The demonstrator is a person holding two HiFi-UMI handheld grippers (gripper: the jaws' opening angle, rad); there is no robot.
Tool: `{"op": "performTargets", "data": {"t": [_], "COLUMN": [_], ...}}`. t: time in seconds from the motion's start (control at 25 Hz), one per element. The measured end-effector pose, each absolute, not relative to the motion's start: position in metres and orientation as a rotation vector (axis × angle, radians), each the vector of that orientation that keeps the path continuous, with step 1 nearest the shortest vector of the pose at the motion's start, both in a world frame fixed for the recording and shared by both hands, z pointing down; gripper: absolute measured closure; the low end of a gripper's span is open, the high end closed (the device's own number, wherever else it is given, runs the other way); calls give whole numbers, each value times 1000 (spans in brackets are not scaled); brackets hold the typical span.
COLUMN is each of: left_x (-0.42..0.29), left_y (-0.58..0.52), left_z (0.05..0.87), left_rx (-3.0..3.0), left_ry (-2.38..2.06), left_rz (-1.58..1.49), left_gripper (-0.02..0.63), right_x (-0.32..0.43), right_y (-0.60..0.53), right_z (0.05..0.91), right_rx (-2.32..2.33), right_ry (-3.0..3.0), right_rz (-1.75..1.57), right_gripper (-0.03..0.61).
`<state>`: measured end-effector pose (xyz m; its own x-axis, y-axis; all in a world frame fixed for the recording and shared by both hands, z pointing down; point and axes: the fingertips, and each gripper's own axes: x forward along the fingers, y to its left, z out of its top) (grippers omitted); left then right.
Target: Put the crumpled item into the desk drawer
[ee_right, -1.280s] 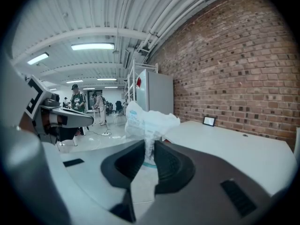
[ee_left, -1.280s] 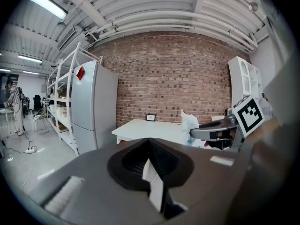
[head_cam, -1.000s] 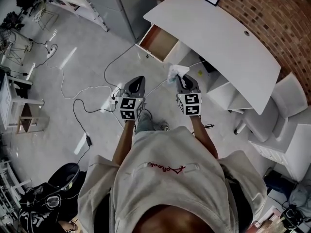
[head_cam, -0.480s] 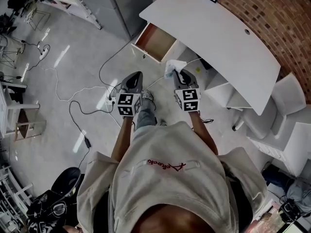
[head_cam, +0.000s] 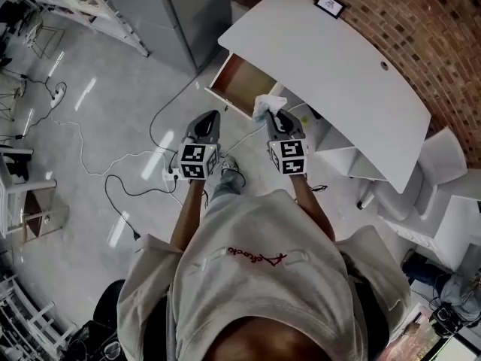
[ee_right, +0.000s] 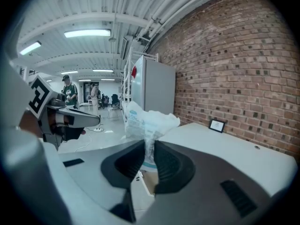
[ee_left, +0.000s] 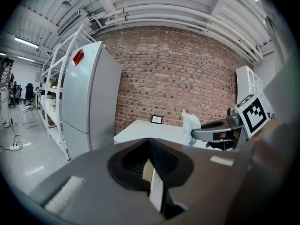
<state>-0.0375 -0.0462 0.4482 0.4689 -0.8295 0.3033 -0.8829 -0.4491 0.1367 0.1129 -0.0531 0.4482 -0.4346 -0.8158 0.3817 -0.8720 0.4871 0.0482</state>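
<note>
Our right gripper (head_cam: 273,117) is clamping the crumpled item (head_cam: 267,104), a white wad with some blue print. In the right gripper view the jaws of this gripper (ee_right: 149,150) are pressing narrowly on the wad's (ee_right: 148,120) lower part, while the rest is puffing out above them. We are holding it in the air just in front of the white desk (head_cam: 338,55), near the front corner of the desk's drawer (head_cam: 242,80). The drawer is standing pulled out at the desk's left end, with its wooden bottom showing.

Our left gripper (head_cam: 209,120) is hanging a little farther out from the desk, beside the right one. In its own view the left gripper's (ee_left: 149,162) jaws are lying together with nothing gripped between them.

A small framed picture (head_cam: 329,4) is standing at the desk's far edge, against the brick wall (head_cam: 421,21). A tall grey cabinet (head_cam: 192,6) is standing just left of the desk. Cables (head_cam: 113,164) are trailing over the floor out in front of the desk, and a white chair (head_cam: 440,153) is sitting at the desk's right end.
</note>
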Motion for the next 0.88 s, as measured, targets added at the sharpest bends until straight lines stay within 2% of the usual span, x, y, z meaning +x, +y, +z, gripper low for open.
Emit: {"op": "performTargets", "data": {"t": [0.44, 0.88], "left_x": [-98, -105], "left_y": [-149, -175], "left_z": [434, 450], "left_rx": [2512, 2505], "left_ry": [-1441, -1391], "left_rz": [227, 264], "left_gripper": [604, 604], "right_x": [56, 50], "right_y": [-143, -167], "right_z": [424, 441], "right_rx": [1468, 1466], "right_ry": [-2371, -2334], "right_rz": [130, 174], "right_gripper": [512, 512]}}
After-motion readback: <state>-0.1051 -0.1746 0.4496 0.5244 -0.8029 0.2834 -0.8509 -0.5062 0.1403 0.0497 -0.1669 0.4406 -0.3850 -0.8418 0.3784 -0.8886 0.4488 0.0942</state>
